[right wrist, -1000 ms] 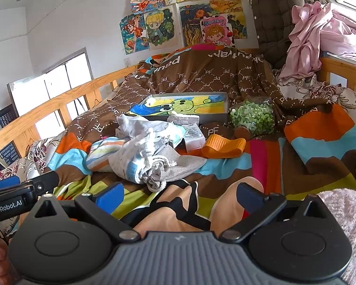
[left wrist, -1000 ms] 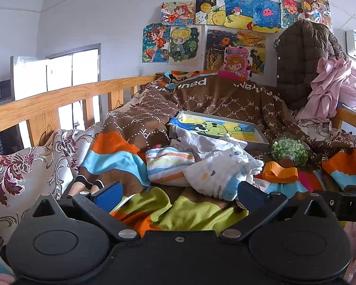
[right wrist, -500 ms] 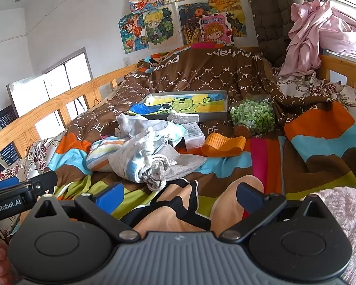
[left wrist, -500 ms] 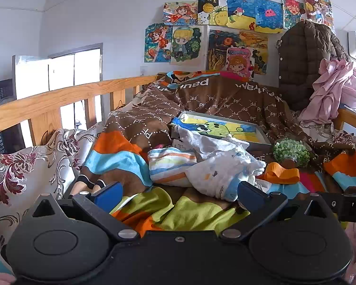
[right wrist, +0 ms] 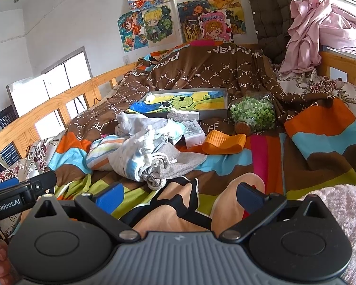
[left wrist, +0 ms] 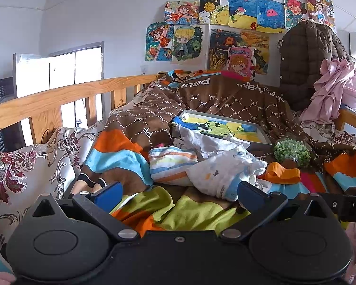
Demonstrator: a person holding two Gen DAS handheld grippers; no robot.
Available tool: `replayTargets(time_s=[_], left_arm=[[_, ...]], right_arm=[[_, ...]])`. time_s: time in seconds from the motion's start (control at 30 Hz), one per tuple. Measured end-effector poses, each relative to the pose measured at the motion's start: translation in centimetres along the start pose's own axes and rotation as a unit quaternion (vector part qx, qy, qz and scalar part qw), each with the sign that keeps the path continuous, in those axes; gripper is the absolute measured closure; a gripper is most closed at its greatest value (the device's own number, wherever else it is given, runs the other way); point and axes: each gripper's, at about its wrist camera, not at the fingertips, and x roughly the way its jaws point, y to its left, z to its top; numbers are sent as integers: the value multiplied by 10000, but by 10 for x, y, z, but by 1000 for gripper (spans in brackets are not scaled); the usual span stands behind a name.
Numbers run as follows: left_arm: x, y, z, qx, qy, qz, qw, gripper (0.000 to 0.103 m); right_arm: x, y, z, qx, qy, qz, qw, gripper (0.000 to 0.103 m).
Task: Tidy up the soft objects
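A heap of small clothes lies mid-bed: a striped folded cloth point(left wrist: 170, 166), a white printed garment point(left wrist: 225, 173) and a white crumpled cloth point(left wrist: 201, 140). In the right wrist view the heap point(right wrist: 140, 152) includes a grey cloth point(right wrist: 175, 163). My left gripper point(left wrist: 178, 192) is open and empty, just short of the heap. My right gripper point(right wrist: 180, 194) is open and empty, above the person's legs point(right wrist: 201, 204), nearer than the heap.
A framed picture point(left wrist: 223, 128), a jar of green bits point(left wrist: 292, 152), an orange band point(left wrist: 282, 173) and a small white box point(right wrist: 192, 133) lie on the striped blanket. A wooden rail point(left wrist: 59, 99) runs left. A pink garment point(right wrist: 320, 28) and brown jacket point(left wrist: 306, 57) hang at the back right.
Both views have shifted only slightly; the left gripper drifted a little to the left. Both grippers stay open and nothing on the bed has moved.
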Motion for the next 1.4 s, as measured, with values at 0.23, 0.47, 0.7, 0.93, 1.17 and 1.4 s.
replayTargets(time_s=[0.23, 0.47, 0.7, 0.93, 1.17, 1.4], left_arm=[[0, 0, 0, 3, 2, -3, 10000, 1], [0, 0, 0, 0, 7, -7, 10000, 1], [0, 0, 0, -4, 9, -7, 10000, 1], [0, 0, 1, -7, 14, -10, 10000, 1], [-3, 3, -2, -72, 21, -59, 10000, 1], [8, 13, -13, -320, 236, -3, 9992, 1]], right_arm=[[0, -1, 0, 16, 15, 8, 10000, 0], [0, -1, 0, 20, 18, 10, 10000, 0], [0, -1, 0, 25, 20, 13, 10000, 0], [0, -2, 1, 26, 29, 14, 10000, 0], [1, -3, 0, 97, 60, 29, 9999, 0], [1, 0, 4, 83, 210, 0, 9997, 0]])
